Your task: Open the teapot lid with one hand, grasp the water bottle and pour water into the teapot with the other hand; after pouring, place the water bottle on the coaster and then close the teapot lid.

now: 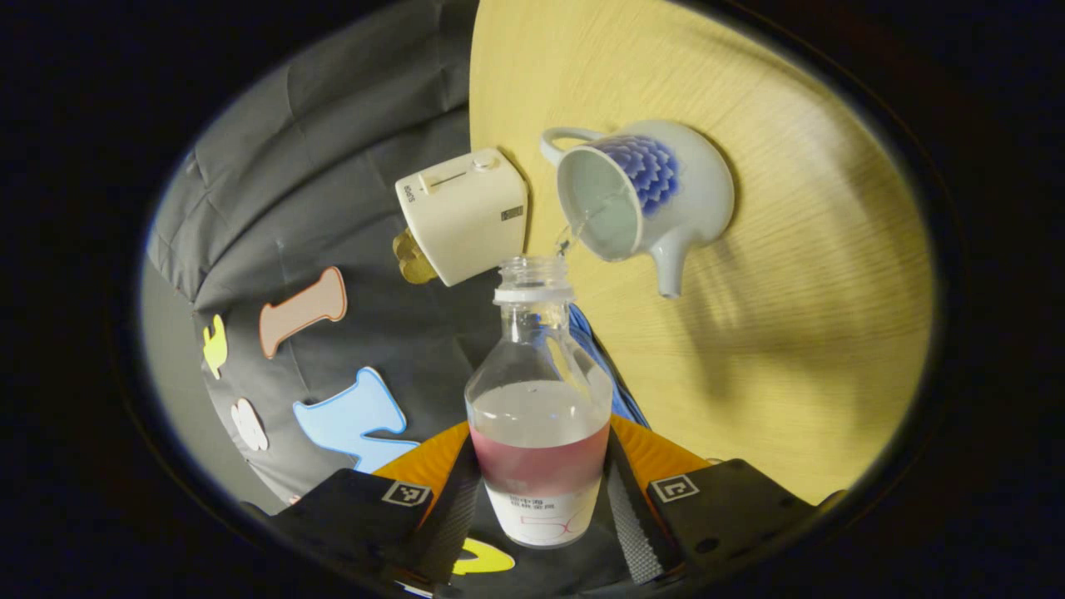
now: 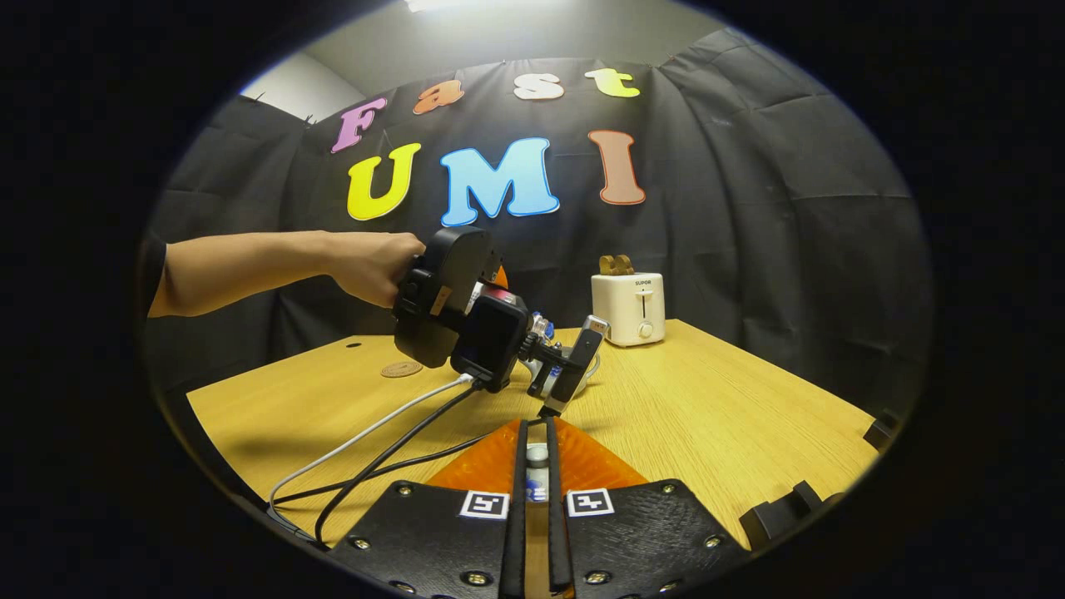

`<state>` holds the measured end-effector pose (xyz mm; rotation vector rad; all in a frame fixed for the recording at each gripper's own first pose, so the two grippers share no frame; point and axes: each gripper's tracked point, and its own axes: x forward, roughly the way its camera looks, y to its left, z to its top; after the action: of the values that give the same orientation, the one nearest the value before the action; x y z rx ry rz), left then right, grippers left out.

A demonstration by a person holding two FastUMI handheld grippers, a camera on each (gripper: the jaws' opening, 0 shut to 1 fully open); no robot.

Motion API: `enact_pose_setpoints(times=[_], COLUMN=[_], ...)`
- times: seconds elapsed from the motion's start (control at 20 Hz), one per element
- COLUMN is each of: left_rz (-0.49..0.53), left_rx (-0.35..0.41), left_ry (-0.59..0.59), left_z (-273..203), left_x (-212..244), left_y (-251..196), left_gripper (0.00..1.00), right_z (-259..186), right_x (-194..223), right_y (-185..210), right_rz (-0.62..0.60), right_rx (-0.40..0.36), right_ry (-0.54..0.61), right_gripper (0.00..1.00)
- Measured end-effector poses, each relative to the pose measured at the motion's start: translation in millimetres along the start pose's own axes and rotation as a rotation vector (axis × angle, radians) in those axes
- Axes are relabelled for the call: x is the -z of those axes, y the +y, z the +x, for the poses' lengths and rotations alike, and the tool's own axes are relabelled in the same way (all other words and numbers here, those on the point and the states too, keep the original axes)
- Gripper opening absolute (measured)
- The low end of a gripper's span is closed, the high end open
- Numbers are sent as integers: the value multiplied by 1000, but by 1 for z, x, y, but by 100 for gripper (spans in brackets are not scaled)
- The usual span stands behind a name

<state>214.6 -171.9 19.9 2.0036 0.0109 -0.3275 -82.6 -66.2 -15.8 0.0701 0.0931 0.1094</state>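
Here, the left gripper [image 1: 539,507] clamped the water bottle [image 1: 539,416] low on its body, both fingers pressed against the labelled band, and tipped it so a thin stream ran from the open neck into the uncovered mouth of the teapot [image 1: 645,195] standing on the wooden table [image 1: 815,333]. The teapot, glazed white with a blue petal pattern, sat just beside a cream toaster [image 1: 462,216] near the table's far edge. In the right gripper view, a person's hand [image 2: 374,266] steadied the left gripper over the pot, while the right gripper [image 2: 537,482] had its fingers drawn tight on a small pale piece, probably the teapot lid [image 2: 537,456], though too little of it was visible to be sure. A round coaster [image 2: 402,368] lay well apart on the table, bare. The bottle looked roughly half full, thin-walled and smooth, so it would likely flex under a hard squeeze and slip if wet; the low, labelled waist seemed the surest hold. The teapot appeared ceramic, and its lid would probably chip if set back carelessly.
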Motion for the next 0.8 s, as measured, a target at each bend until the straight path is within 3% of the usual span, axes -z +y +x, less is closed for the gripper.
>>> enact_pose_setpoints(times=[0.8], left_rz=[171], left_rx=[0], left_ry=[-7], left_z=[-4], left_x=[-7], left_y=[19], left_gripper=[87], right_z=[1], right_x=[6], right_y=[-2], right_rz=[11], right_rx=[-9], right_ry=[13], right_gripper=[11])
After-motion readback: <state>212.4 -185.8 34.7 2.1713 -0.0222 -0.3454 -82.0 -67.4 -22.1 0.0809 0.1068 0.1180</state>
